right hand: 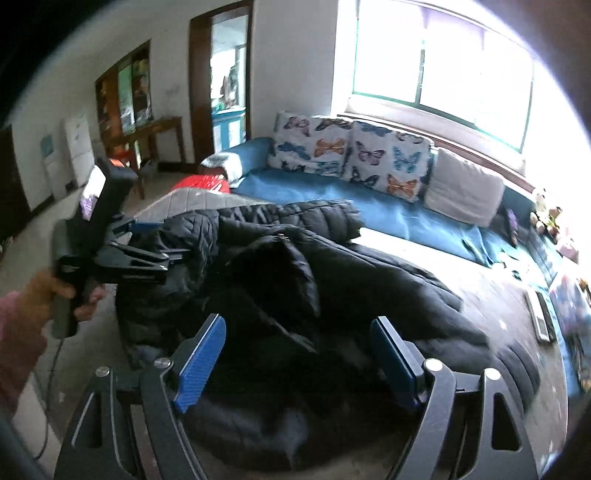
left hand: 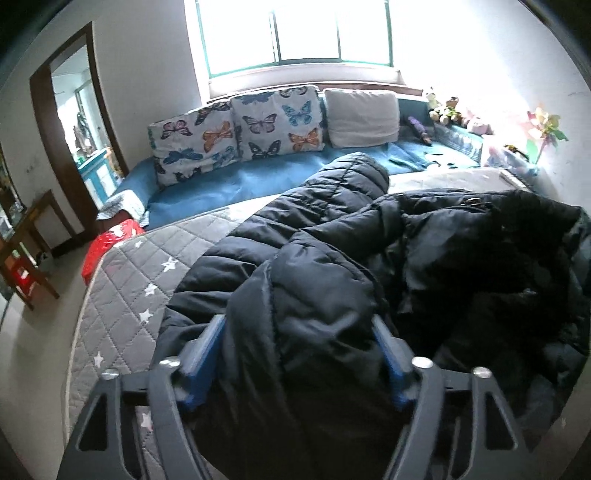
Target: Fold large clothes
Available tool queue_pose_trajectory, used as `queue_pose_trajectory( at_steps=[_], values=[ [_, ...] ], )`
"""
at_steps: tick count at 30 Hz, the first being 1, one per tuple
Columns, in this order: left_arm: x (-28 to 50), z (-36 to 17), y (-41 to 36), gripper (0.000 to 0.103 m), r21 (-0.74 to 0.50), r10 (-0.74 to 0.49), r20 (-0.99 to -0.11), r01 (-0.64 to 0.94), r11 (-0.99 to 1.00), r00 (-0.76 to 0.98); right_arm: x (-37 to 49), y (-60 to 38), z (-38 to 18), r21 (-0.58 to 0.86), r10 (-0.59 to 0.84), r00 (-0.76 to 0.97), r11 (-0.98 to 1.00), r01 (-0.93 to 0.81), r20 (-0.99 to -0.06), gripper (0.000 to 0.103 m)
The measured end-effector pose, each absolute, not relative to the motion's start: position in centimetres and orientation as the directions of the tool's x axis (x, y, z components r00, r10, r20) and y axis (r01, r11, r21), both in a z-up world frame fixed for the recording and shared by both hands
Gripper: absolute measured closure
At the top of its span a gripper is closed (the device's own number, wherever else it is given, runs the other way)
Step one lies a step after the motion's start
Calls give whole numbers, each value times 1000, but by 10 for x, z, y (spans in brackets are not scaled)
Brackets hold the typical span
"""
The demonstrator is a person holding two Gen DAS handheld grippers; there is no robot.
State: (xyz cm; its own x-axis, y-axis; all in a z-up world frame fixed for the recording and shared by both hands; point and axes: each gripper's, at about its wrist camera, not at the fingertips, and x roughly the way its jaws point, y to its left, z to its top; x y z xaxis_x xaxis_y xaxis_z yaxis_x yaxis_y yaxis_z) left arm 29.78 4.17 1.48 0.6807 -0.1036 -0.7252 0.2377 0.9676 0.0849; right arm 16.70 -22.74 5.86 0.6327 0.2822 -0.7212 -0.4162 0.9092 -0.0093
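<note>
My left gripper (left hand: 299, 354) is clamping a thick fold of the black puffer jacket (left hand: 332, 240), its blue pads (left hand: 207, 354) pressing into the padding on both sides. My right gripper (right hand: 299, 362) is hovering with its jaws spread wide and nothing between them, just above the near edge of the same jacket. In the right wrist view, my left hand (right hand: 70, 291) is gripping the tool's handle at the jacket's left side. The jacket is lying crumpled across a grey quilted mattress (left hand: 122, 295) with white stars, one sleeve, I think, reaching toward the blue sofa (left hand: 229, 184) behind. Butterfly cushions (left hand: 236, 133) are leaning against the sofa's back under a bright window (left hand: 295, 33).
</note>
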Motion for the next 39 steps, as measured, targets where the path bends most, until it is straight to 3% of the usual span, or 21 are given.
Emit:
queue_pose_trajectory(
  at_steps=[3,7,13,23,26,29,34,39],
  values=[
    [288,19,47,50,67,-136,-721,264,962,679,199,-210,33,-15,263,598,908,-419,-757,38],
    [273,24,54,66,10,-205,-712,302,953,671,238,-199,-7,21,239,515,919,-393,-823,55],
    [240,35,68,72,-48,-280,-694,345,937,663,230,-205,-10,27,234,509,924,-381,-828,85],
    [138,55,100,71,-79,-347,-695,413,907,630,112,-217,94,38,382,616,868,-495,-689,91],
    [104,61,109,58,-54,-329,-708,417,907,624,73,-215,115,29,422,621,841,-540,-660,92],
    [63,73,113,56,18,-296,-691,425,905,660,42,-214,128,32,453,612,819,-572,-648,92],
    [3,104,117,56,63,-299,-627,430,901,720,4,-214,122,77,478,522,785,-615,-706,91],
    [-16,109,84,56,65,-349,-625,492,868,698,-12,-204,56,123,430,353,761,-637,-831,87]
  ],
)
